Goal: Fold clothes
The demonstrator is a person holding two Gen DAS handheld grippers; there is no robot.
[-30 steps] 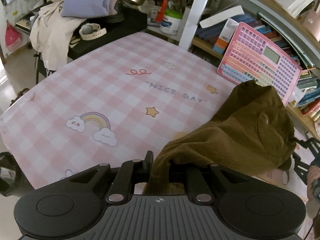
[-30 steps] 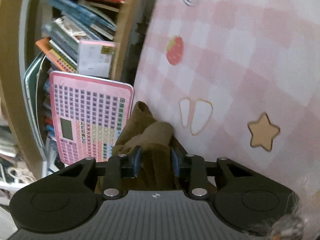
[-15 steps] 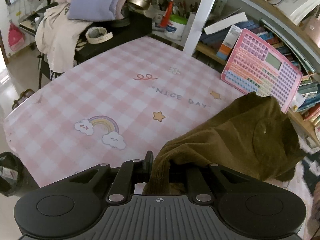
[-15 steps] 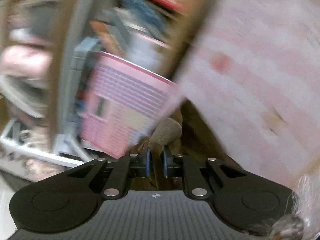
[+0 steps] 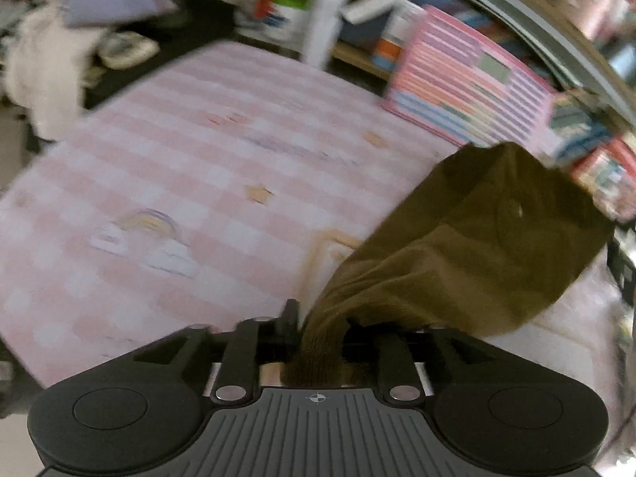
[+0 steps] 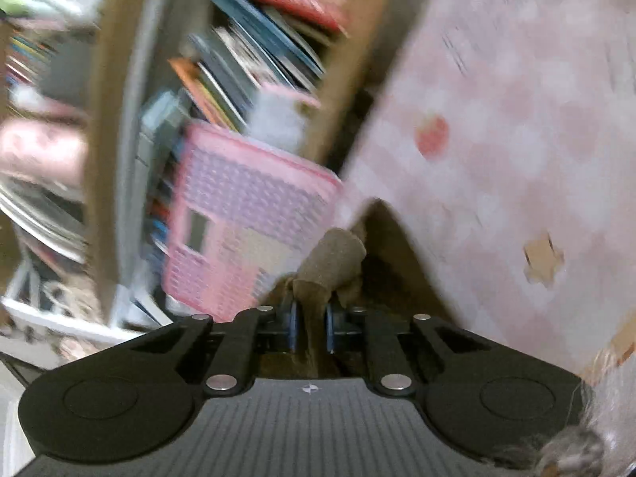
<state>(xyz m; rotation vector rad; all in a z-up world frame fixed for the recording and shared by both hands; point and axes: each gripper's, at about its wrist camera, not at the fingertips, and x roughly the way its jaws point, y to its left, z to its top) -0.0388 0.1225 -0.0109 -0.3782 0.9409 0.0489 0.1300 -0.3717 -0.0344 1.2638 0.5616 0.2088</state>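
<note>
An olive-brown garment [image 5: 469, 238] hangs above the pink checked tablecloth [image 5: 198, 167], stretched up to the right. My left gripper [image 5: 322, 330] is shut on its ribbed edge at the near end. In the right wrist view my right gripper [image 6: 310, 328] is shut on another bunched part of the same garment [image 6: 330, 262], held off the table near the table's edge [image 6: 497, 139]. Both views are blurred by motion.
A pink toy keyboard [image 5: 469, 83] leans against a bookshelf [image 6: 246, 59] full of books beside the table. A pile of pale clothes [image 5: 79, 12] sits on a dark stand at the far left. Jars and bottles [image 5: 286, 12] stand at the far end.
My right gripper has closed on the garment and lifted it. Both grippers have risen, and the garment now hangs stretched above the table instead of lying heaped on it.
</note>
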